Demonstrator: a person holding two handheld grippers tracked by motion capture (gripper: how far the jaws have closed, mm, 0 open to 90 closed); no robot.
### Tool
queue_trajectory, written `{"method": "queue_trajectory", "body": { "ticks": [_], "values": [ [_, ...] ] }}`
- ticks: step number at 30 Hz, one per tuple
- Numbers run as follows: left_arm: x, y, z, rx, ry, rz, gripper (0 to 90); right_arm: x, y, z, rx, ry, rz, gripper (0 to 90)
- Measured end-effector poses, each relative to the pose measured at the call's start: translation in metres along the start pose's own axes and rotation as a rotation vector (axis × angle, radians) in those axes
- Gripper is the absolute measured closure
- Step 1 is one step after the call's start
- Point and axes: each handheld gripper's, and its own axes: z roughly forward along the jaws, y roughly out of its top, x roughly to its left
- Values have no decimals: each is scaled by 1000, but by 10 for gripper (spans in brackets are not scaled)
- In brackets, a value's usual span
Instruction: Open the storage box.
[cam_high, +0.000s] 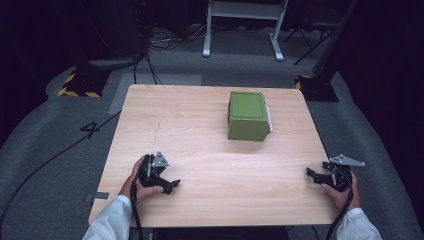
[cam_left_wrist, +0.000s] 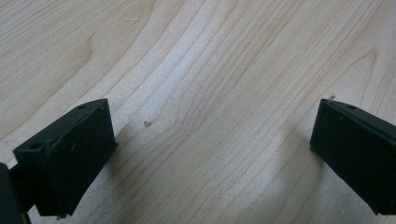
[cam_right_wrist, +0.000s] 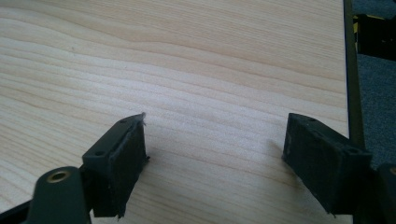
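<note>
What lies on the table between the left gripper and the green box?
Nothing: in the high view, bare wooden table stretches from the left gripper to the green box.

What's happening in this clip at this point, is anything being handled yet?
Nothing is being handled yet. A person in white sleeves holds the left gripper and the right gripper low over the near corners of the light wooden table. Both gripper views show the black jaws spread wide with bare wood between them. The one object, a green rectangular box with a white strip along its right side, sits untouched toward the far side of the table, well away from both grippers.
</note>
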Motion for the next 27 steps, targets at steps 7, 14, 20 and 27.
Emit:
{"method": "queue_trajectory", "body": {
  "ticks": [7,14,20,27],
  "values": [
    [-1,-1,-1,0,0,6,2,0,0,0,0,0,0,211],
    [-2,-1,-1,1,-6,5,3,0,1,1,2,1,0,209],
    [-2,-1,-1,-1,-4,6,3,1,7,3,10,-7,-32,222],
    [-2,-1,-1,-1,-4,6,3,5,24,0,-38,-2,-46,229]
  ]
}}
